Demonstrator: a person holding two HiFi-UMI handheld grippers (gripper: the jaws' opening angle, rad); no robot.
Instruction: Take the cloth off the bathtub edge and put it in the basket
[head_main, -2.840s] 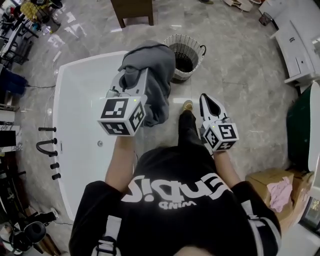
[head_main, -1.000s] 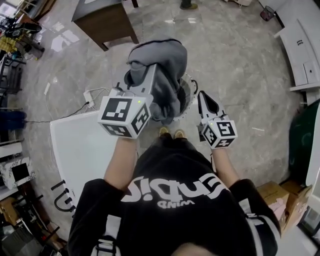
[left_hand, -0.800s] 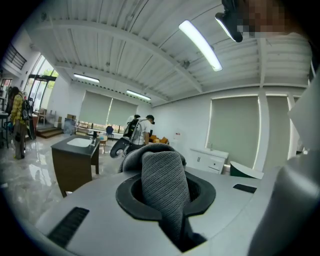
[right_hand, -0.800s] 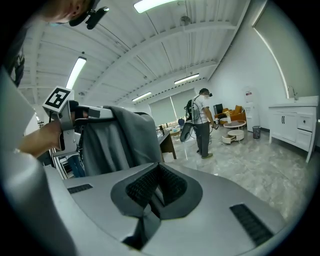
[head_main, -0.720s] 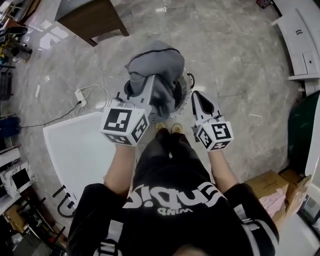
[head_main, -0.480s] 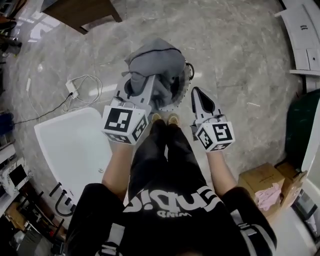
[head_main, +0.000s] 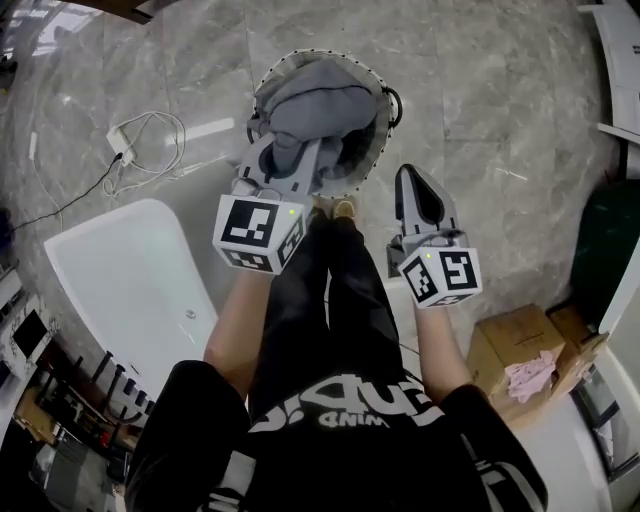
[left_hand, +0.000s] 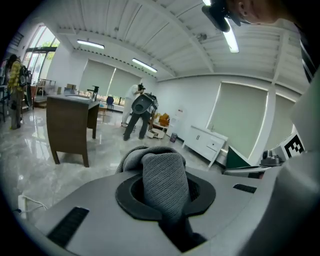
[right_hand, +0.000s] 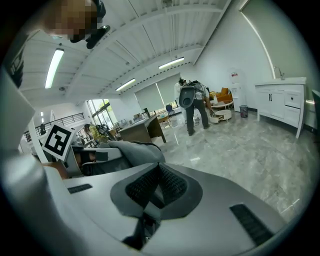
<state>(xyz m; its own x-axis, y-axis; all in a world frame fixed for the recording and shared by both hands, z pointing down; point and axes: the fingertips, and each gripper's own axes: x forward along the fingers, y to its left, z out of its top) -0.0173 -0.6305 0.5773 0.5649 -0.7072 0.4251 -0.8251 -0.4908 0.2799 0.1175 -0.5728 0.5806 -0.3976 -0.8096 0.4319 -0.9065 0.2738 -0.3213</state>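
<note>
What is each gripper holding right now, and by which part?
Left gripper pinches the grey cloth by a bunched fold; the rest hangs over the basket. Right gripper is shut and holds nothing.

I stand on glossy grey marble floor (head_main: 500, 120), a white power strip (head_main: 120, 135) with its looped cable to my left and a cardboard box (head_main: 515, 335) near my right. Farther off stand a dark wooden desk (left_hand: 70, 125) and white cabinets (left_hand: 207, 145). Strip lights (left_hand: 90, 45) run under the ribbed white ceiling (left_hand: 165, 30), and the pale far panels (left_hand: 242, 120) seem to be blinded windows.
</note>
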